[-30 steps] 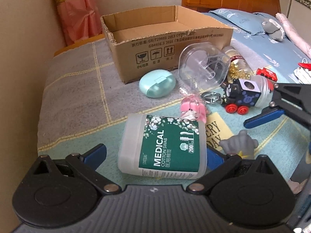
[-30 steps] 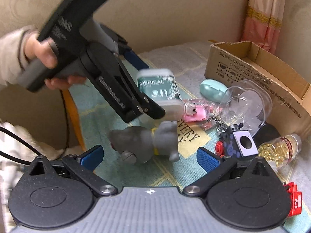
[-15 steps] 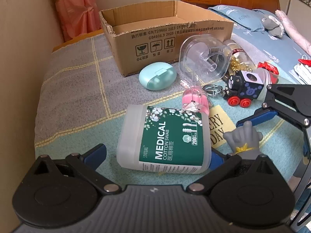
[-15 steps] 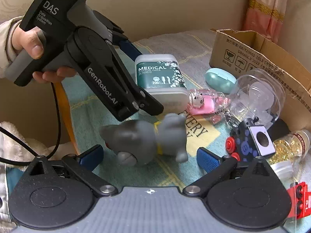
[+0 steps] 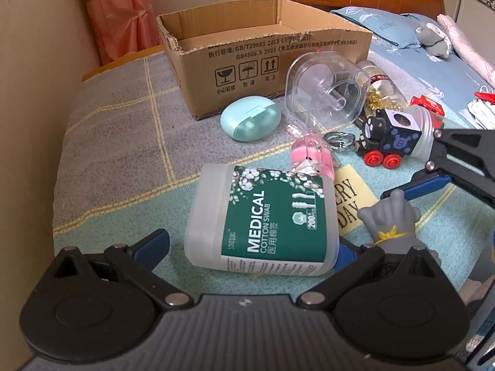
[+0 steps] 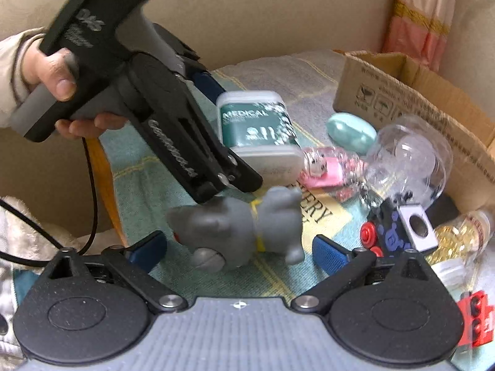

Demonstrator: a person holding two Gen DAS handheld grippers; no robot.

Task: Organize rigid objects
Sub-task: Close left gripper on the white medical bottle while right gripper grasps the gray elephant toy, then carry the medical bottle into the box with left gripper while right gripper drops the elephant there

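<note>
While the right gripper hangs spread wide around the grey figurine, the cotton swab box lies on the bed between the left gripper's wide fingers, long axis crosswise, cardboard box beyond.

The left gripper has moved in on the cotton swab box — its fingers now sit on both sides of it — and the right gripper has come closer around the gray toy.
</note>
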